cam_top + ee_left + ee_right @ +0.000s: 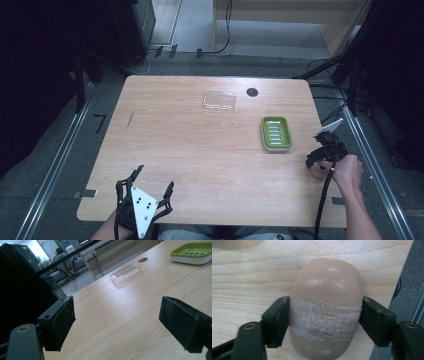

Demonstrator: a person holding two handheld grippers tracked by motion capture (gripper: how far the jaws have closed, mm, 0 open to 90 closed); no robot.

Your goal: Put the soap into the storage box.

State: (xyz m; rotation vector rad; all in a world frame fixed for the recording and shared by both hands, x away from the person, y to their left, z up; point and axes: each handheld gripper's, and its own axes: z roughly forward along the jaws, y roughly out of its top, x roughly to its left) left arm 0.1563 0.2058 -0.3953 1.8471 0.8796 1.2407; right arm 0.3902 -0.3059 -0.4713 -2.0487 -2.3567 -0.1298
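The person's right hand is reaching in along the right edge of the tabletop, forearm angled up from the near right corner, wrist bent inward. The right claw is clenching a rounded, tan soap bar, one jaw pressing each side of it, scuffed white streaks banding its middle. The bar is lying on the wood close to that right edge.

Just beside that claw, toward the far side, a green soap dish on a white base is sitting. A clear plastic lid is resting near the far edge, next to a dark round hole.

The left claw is hovering at the near edge by the left corner, jaws spread wide and gripping nothing, pointing toward the lid.
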